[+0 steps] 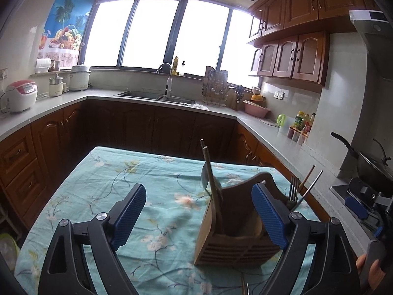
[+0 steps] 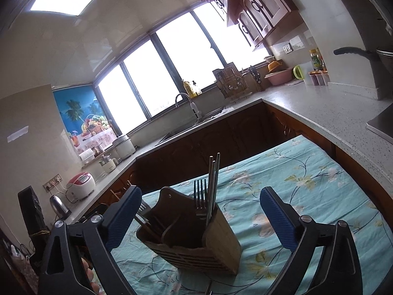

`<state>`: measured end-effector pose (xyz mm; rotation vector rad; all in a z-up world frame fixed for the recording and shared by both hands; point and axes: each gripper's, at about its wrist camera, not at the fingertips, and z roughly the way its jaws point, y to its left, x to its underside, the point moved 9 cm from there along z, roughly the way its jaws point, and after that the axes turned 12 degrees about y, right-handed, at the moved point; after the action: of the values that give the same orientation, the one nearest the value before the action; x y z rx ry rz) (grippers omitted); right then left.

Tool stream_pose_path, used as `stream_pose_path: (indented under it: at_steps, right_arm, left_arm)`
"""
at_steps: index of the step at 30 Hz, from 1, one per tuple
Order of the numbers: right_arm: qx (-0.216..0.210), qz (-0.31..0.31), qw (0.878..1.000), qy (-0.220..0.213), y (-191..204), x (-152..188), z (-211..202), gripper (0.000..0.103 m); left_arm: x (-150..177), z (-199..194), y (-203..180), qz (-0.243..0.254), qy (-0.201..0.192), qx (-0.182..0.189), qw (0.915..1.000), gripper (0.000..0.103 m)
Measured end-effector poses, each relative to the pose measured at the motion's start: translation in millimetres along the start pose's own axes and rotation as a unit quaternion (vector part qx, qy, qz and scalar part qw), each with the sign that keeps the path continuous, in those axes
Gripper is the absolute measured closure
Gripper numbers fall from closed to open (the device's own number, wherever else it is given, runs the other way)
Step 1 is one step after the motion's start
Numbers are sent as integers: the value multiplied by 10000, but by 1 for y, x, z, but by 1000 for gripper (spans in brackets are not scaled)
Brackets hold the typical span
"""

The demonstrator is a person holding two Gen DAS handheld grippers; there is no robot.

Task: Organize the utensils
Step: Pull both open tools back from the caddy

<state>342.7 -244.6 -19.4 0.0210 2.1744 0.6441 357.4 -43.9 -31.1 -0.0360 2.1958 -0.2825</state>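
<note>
A wooden utensil holder point(image 1: 235, 241) stands on the floral teal tablecloth point(image 1: 137, 182). It also shows in the right wrist view point(image 2: 196, 248). It holds wooden chopsticks point(image 1: 212, 191), a spoon point(image 1: 205, 178), a fork point(image 1: 293, 191) and metal chopsticks point(image 1: 312, 188). In the right wrist view the fork point(image 2: 200, 196) and metal chopsticks point(image 2: 213, 184) stand in its right compartment. My left gripper point(image 1: 199, 216) is open and empty, just before the holder. My right gripper point(image 2: 199, 218) is open and empty, above the holder. It shows at the right edge of the left wrist view point(image 1: 361, 201).
Kitchen counters point(image 1: 282, 140) wrap around the table, with a sink point(image 1: 157, 97), a rice cooker point(image 1: 21, 94), a dish rack point(image 1: 216, 88) and a wok point(image 1: 368, 162) on the stove. Bare tablecloth point(image 2: 307, 179) lies right of the holder.
</note>
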Motion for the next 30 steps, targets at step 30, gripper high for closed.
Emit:
stream_pose_path:
  at_steps: [30]
  right_arm:
    - [-28,-128,9998,178,24,105,-89,1]
  left_arm:
    - [94,-141,34,-498,516,65,9974,9]
